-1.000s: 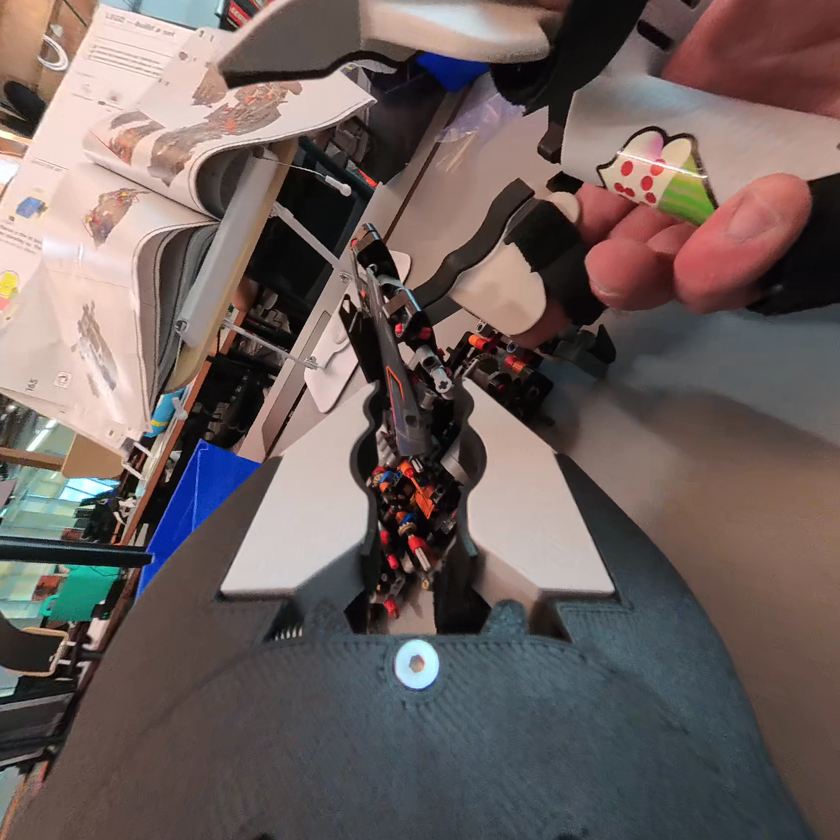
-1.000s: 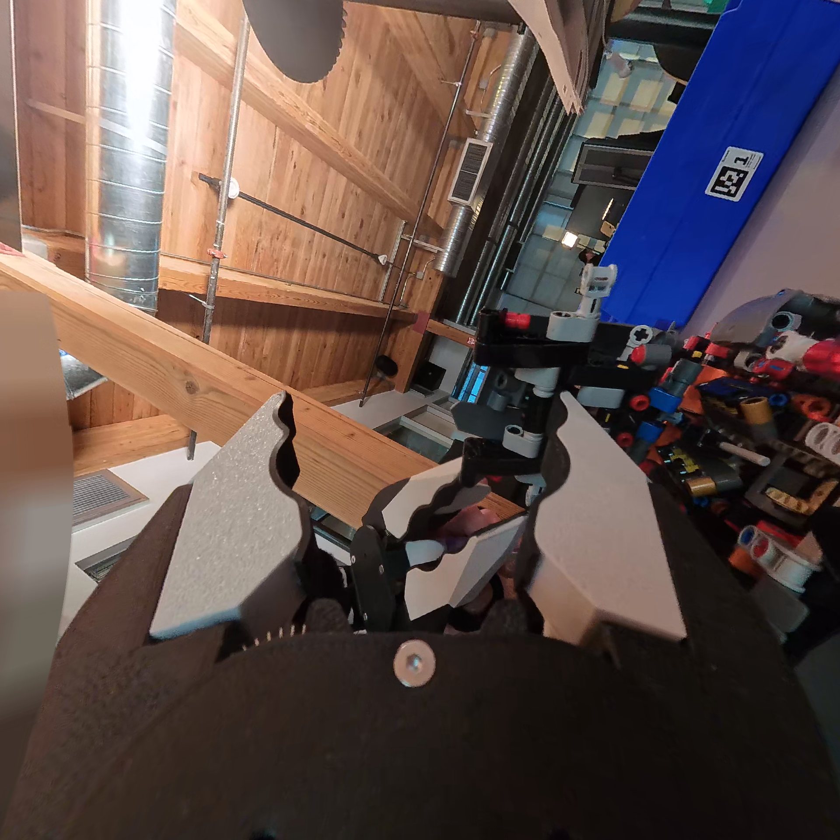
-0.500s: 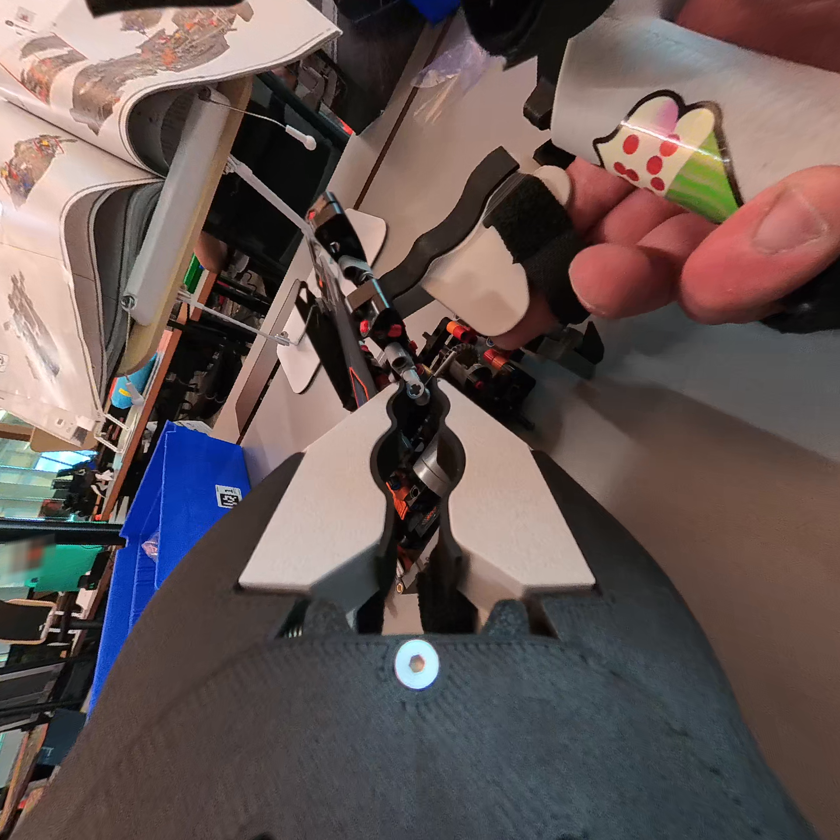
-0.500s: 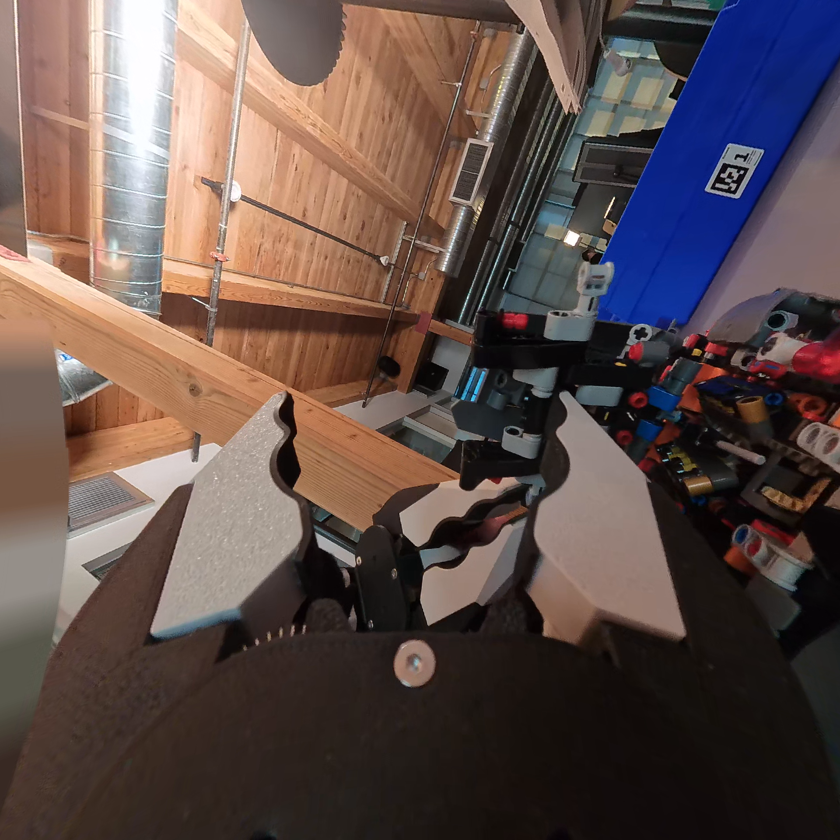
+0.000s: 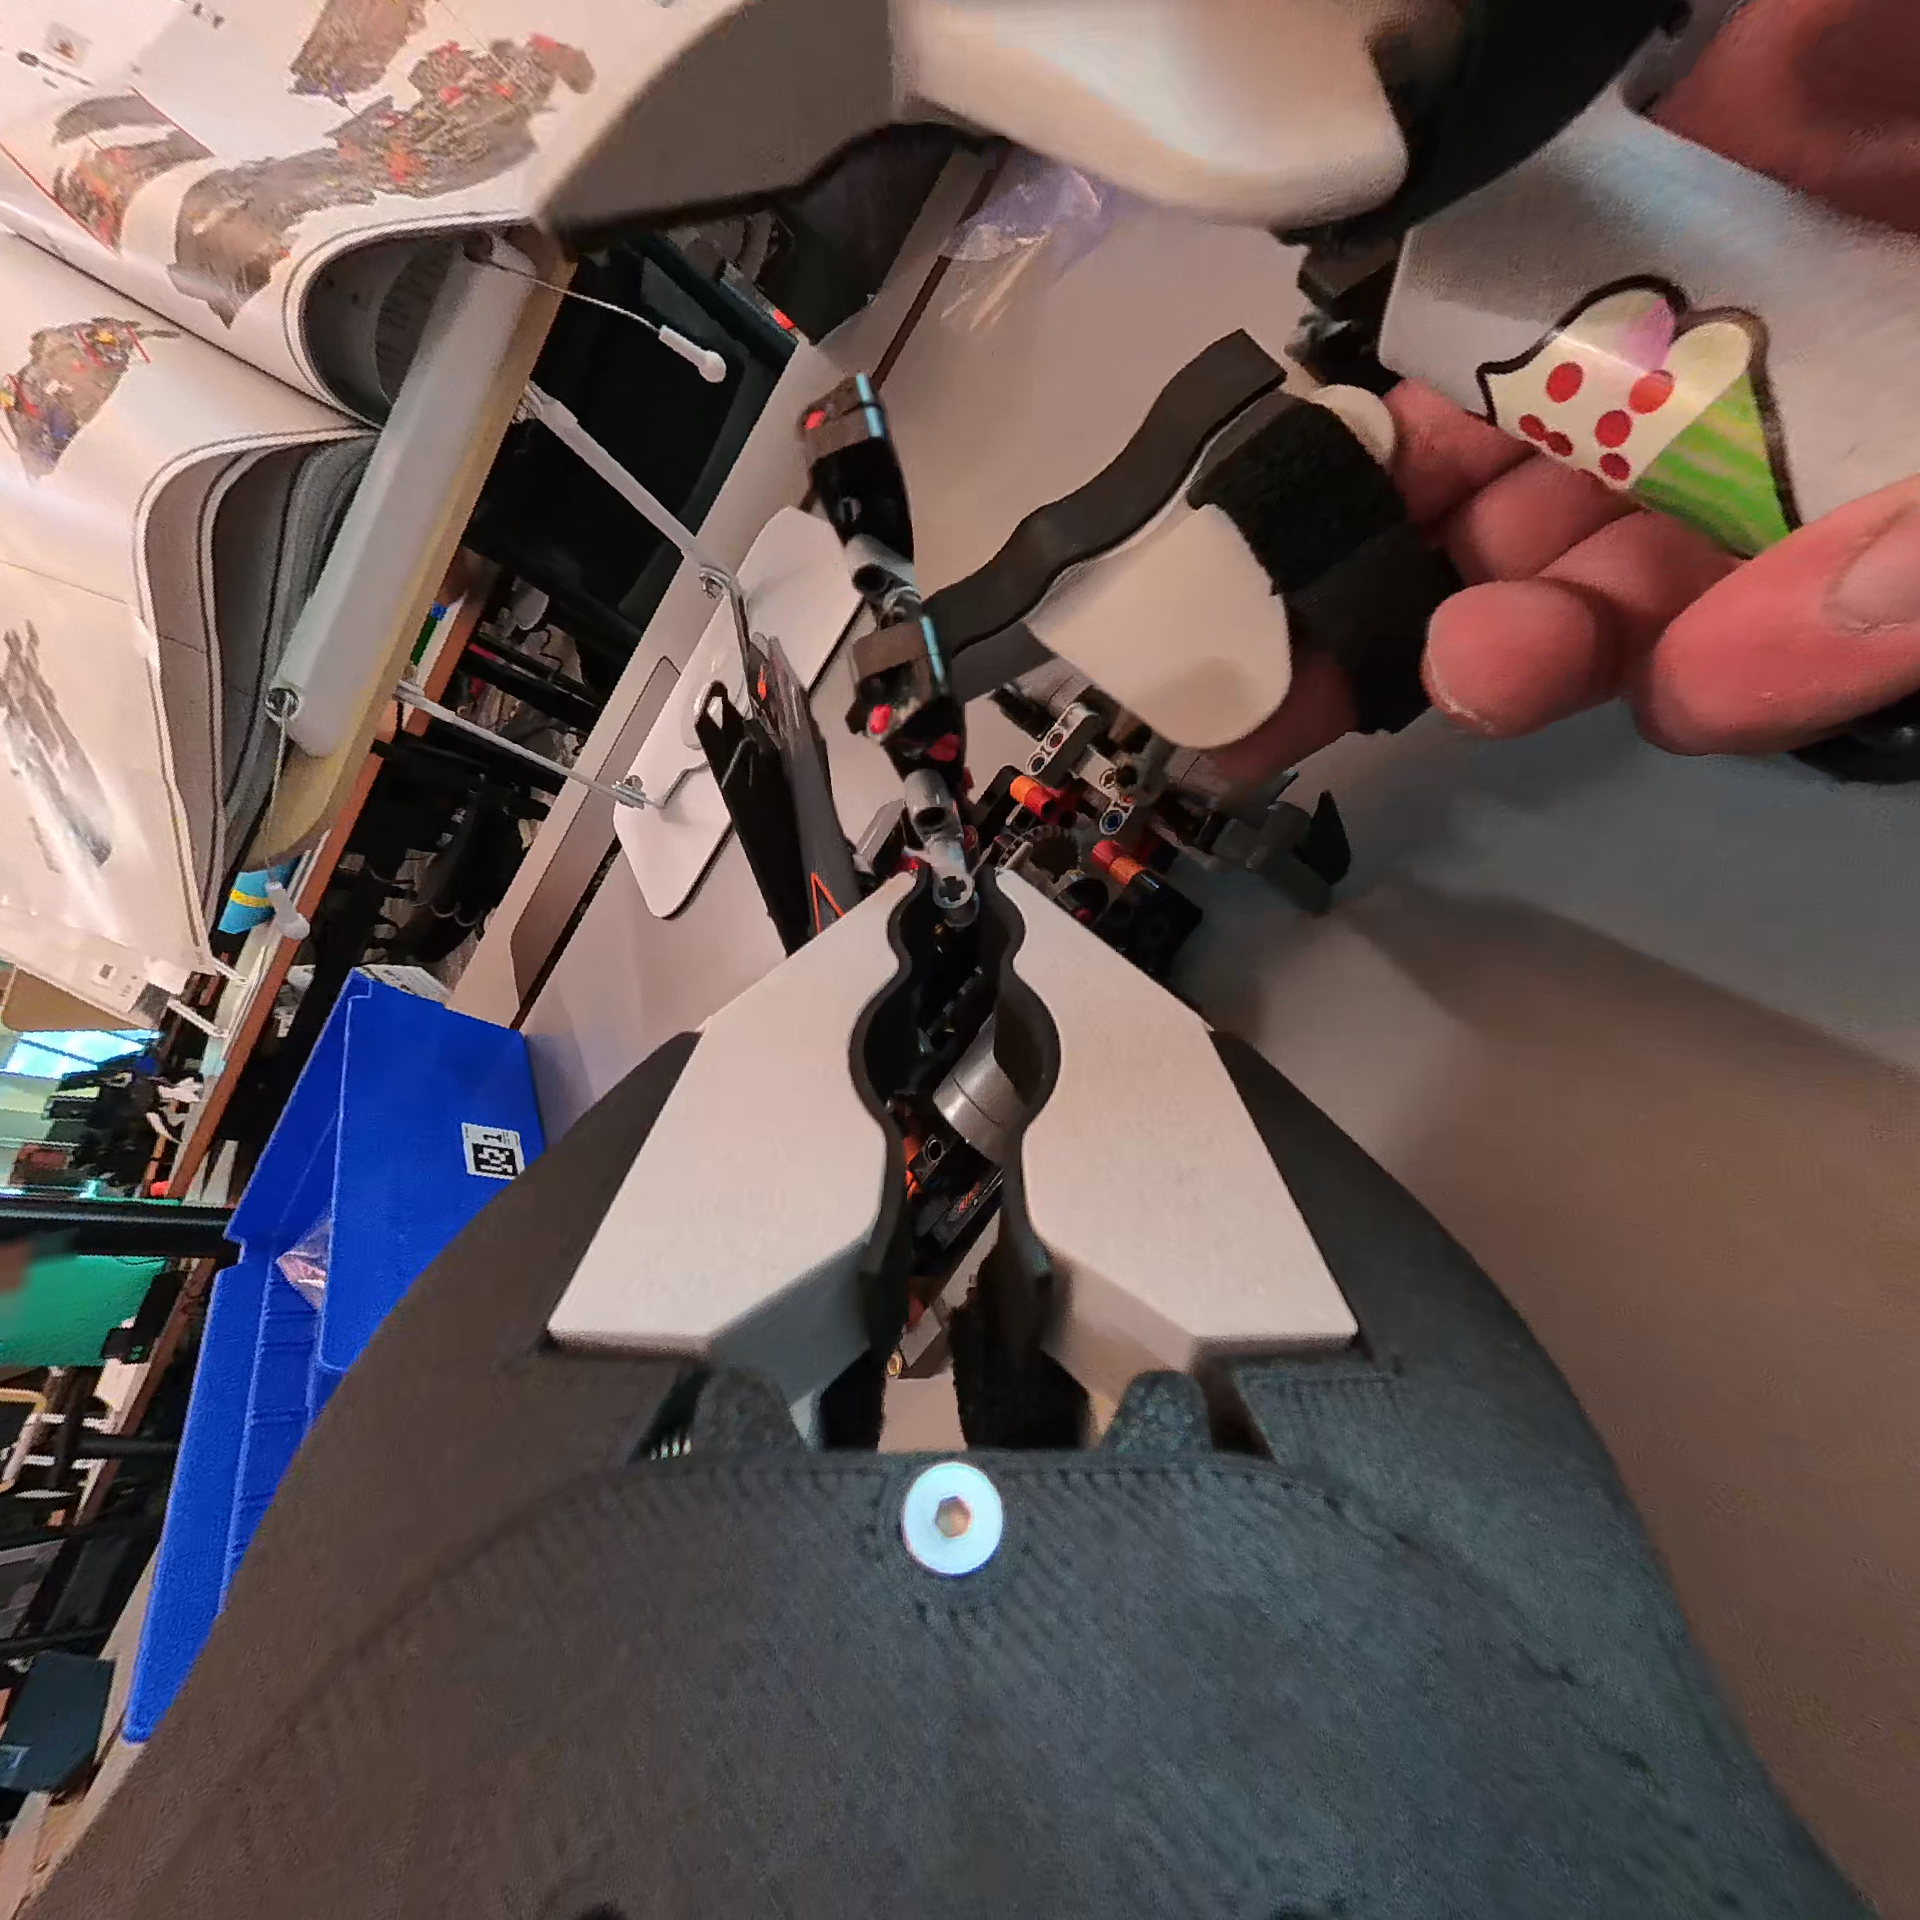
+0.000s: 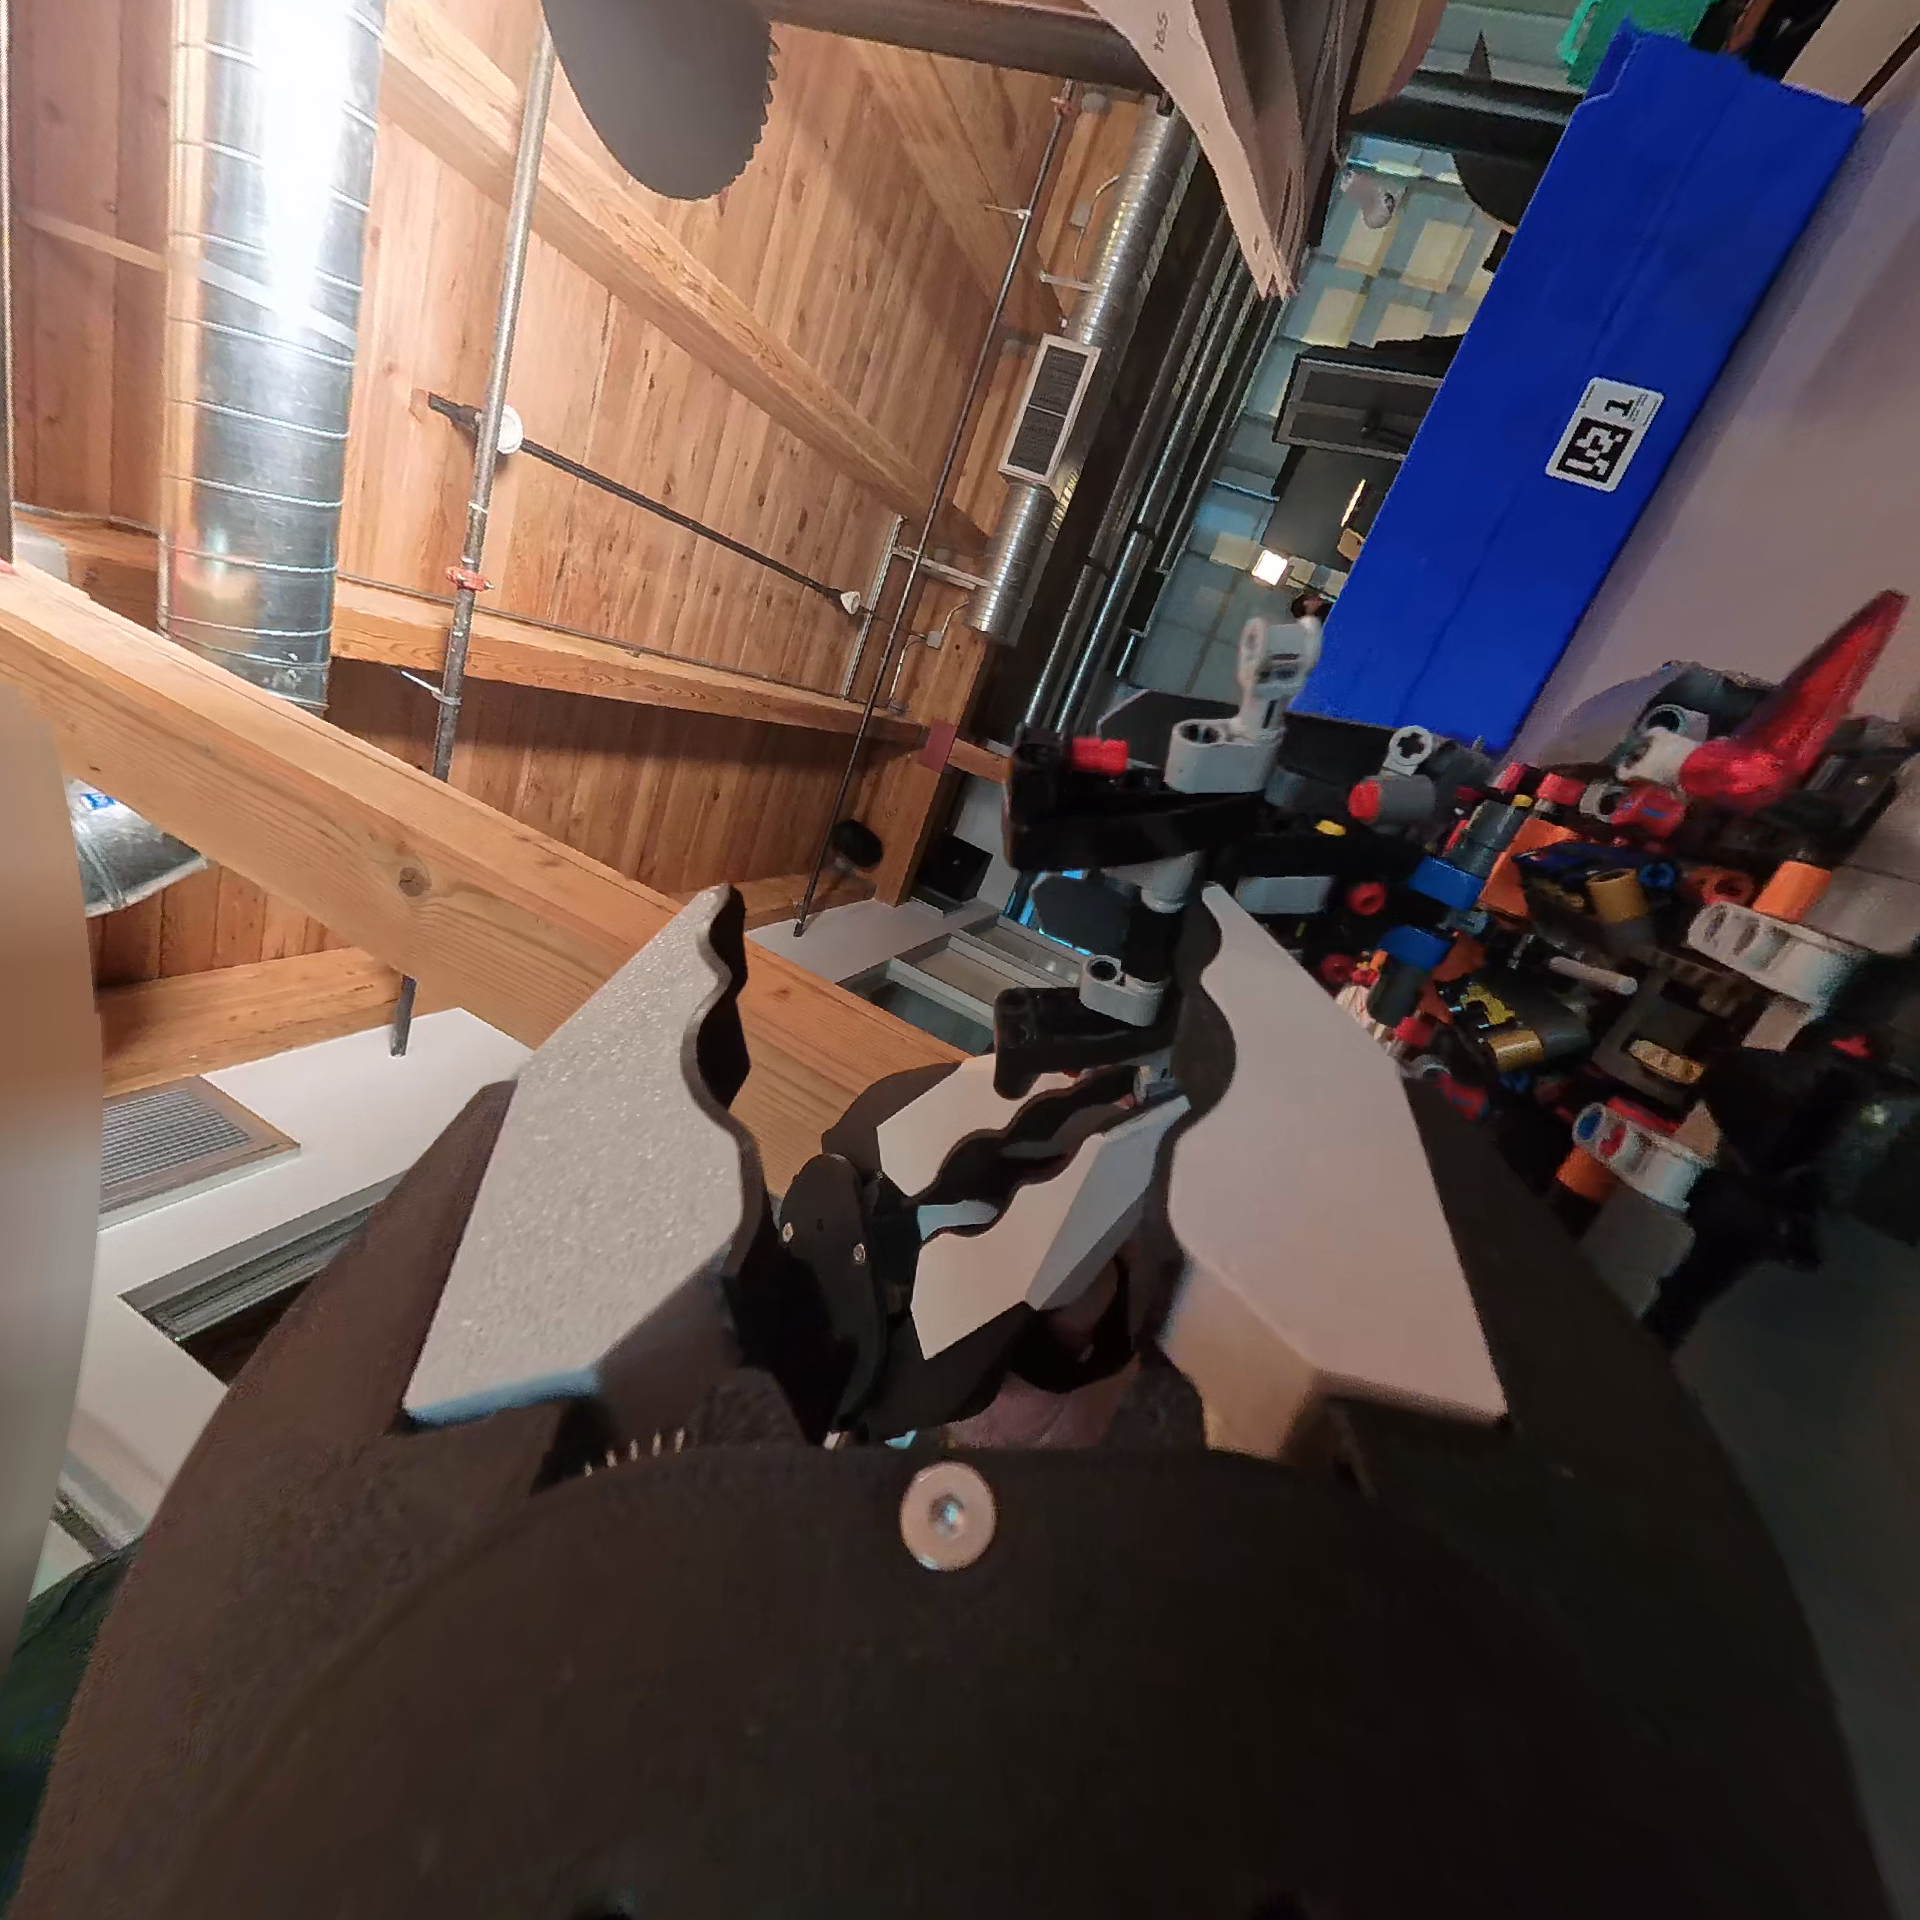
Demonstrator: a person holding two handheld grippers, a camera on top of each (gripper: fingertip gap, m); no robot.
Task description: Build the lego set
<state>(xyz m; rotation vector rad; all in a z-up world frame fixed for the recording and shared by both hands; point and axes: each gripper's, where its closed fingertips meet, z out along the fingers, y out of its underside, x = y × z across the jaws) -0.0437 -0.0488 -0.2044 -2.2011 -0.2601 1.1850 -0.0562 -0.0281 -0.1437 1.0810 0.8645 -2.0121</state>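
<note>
In the left wrist view our left tool [image 5: 951, 1049] is clamped on the lego model [image 5: 940, 1101] above the desk [image 5: 1558, 1091], while in the right wrist view our right tool [image 6: 966, 997] stands apart beside the black sub-assembly [image 6: 1122, 821], so the next move, we judge, is closing on it.

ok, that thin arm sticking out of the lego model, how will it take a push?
Probably fragile: the arm is a thin chain of small pinned pieces; a side push may bend or pop it. Likely light. The model itself should hold, clamped in the left gripper.
</note>
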